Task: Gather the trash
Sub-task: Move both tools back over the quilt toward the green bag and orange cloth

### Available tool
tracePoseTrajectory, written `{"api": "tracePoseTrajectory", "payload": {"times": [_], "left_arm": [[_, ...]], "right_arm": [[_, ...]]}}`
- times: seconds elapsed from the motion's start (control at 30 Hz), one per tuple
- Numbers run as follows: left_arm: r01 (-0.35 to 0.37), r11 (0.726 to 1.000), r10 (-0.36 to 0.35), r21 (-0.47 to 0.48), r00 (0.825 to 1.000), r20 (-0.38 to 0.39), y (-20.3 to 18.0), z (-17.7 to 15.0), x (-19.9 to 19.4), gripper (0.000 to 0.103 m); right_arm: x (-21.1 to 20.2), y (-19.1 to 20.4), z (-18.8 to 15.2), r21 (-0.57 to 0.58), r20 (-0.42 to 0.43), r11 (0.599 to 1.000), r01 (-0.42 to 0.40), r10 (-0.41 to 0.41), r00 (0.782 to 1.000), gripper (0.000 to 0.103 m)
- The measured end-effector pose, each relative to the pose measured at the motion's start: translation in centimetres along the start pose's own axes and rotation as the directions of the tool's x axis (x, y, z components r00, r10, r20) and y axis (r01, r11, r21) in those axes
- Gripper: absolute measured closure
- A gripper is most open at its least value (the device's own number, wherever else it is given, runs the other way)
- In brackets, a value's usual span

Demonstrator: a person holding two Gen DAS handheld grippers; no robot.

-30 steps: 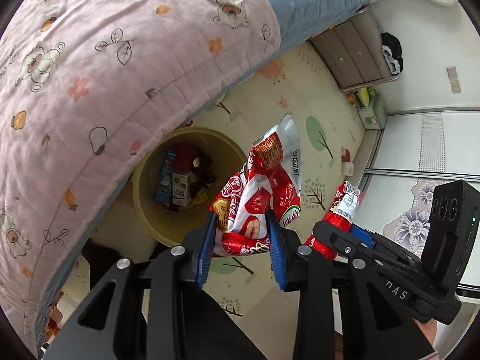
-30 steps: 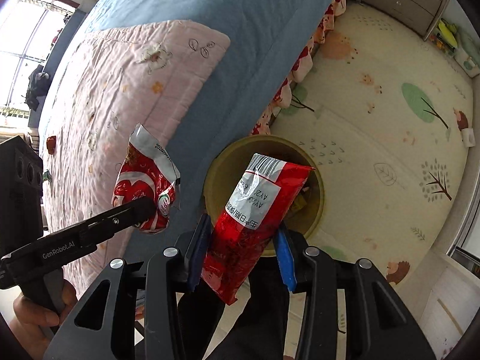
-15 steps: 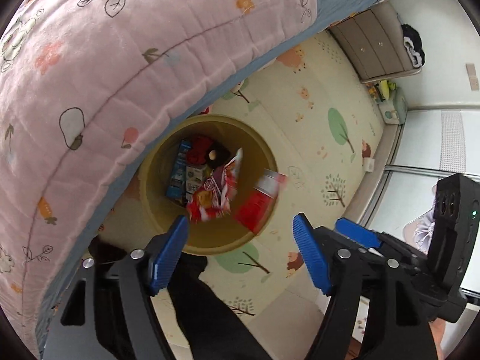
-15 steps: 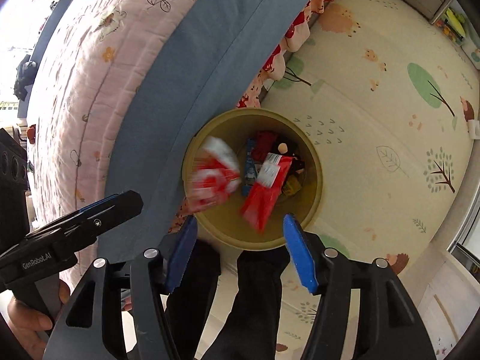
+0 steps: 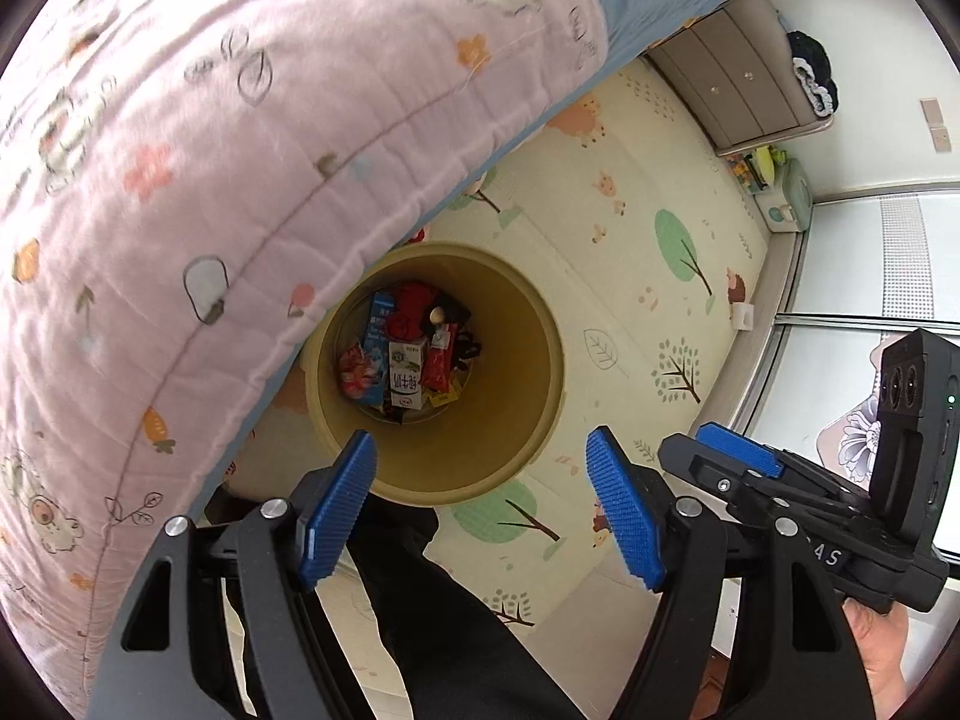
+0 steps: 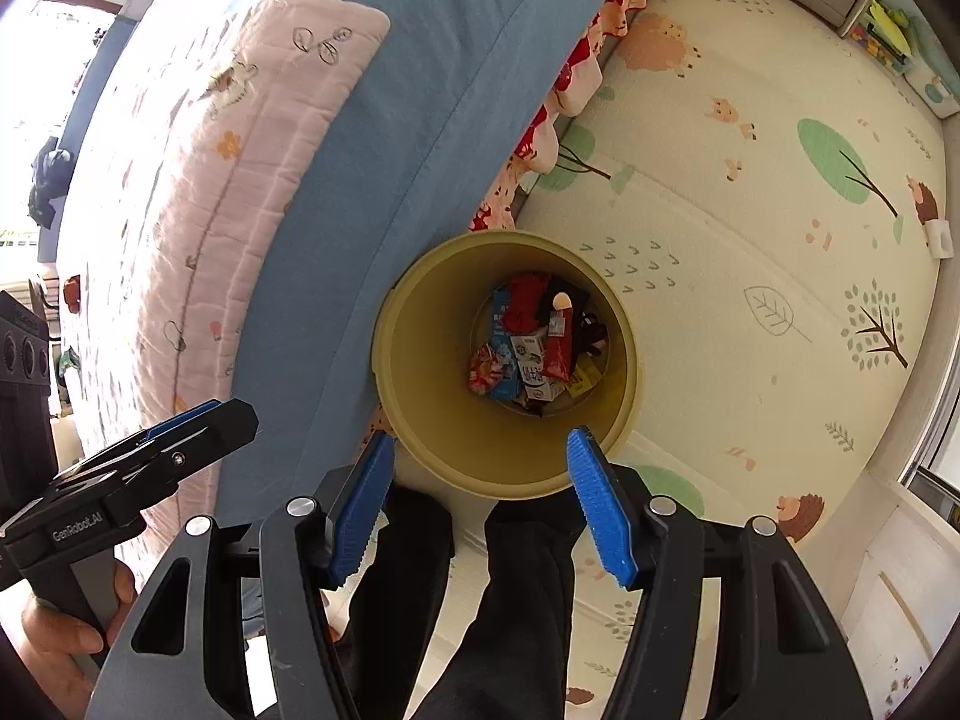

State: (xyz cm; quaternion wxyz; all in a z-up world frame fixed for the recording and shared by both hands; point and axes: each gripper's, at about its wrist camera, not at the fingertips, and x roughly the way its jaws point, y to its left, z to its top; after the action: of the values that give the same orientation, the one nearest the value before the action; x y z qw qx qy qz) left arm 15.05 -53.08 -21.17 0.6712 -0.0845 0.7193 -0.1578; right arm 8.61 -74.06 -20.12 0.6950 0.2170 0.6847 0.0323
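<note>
2 grippers point steeply down over a yellow waste bin (image 5: 528, 360) that stands on a cream play mat (image 5: 648, 276) printed with trees and small animals, tight against the side of a bed. The left gripper (image 5: 480, 507) has its blue-padded jaws spread wide with nothing between them; past them the bin's open mouth shows. The right gripper (image 6: 480, 501) is likewise released, jaws apart and empty, framing the bin's near rim.

The trash (image 6: 534, 345) lies at the bottom of the bin: a red wrapper (image 6: 557, 343) on top, a red-and-white crinkled packet (image 5: 355, 371) to the left side, a white carton (image 5: 403, 375) with green print, blue packaging and some dark items that are too small to make out, possibly more wrappers.

A pink quilt (image 5: 210, 168) with flower and bear prints drapes over a blue sheet (image 6: 420, 120) on the bed and overhangs part of the bin in the left wrist view. The person's dark trouser legs (image 6: 516, 588) stand just beside the bin. A hand (image 6: 54, 630) grips the left tool's handle at the lower left of the right wrist view.
</note>
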Motion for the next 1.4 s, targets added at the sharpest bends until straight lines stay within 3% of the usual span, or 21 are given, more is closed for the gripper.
{"api": "tracePoseTrajectory", "payload": {"times": [0.33, 0.5, 0.73, 1.1, 1.4], "left_arm": [[-0.006, 0.999, 0.002, 0.033, 0.992, 0.127, -1.1, -0.4, -8.8, 0.031], [0.012, 0.999, -0.005, -0.031, 0.975, 0.221, 1.9, -1.4, -14.1, 0.031], [0.037, 0.985, 0.017, -0.166, 0.951, 0.309, 10.5, -3.3, -20.1, 0.031], [0.053, 0.939, 0.081, -0.341, 0.926, 0.368, 29.5, -6.1, -27.9, 0.031], [0.112, 0.862, 0.125, -0.495, 0.899, 0.421, 41.7, -7.5, -32.1, 0.029]], "right_arm": [[-5.7, 5.2, 0.1, -0.057, 0.071, 0.995, -0.088, 0.092, 0.993, 0.044], [-6.7, 10.7, 0.8, -0.164, 0.052, 0.982, -0.097, 0.107, 0.993, 0.044], [-6.1, 21.9, 1.8, -0.310, 0.037, 0.944, -0.109, 0.126, 0.991, 0.044], [-1.1, 42.9, -0.2, -0.463, 0.000, 0.871, -0.166, 0.187, 0.982, 0.044], [3.8, 54.6, -0.5, -0.532, -0.056, 0.827, -0.183, 0.181, 0.982, 0.044]]}}
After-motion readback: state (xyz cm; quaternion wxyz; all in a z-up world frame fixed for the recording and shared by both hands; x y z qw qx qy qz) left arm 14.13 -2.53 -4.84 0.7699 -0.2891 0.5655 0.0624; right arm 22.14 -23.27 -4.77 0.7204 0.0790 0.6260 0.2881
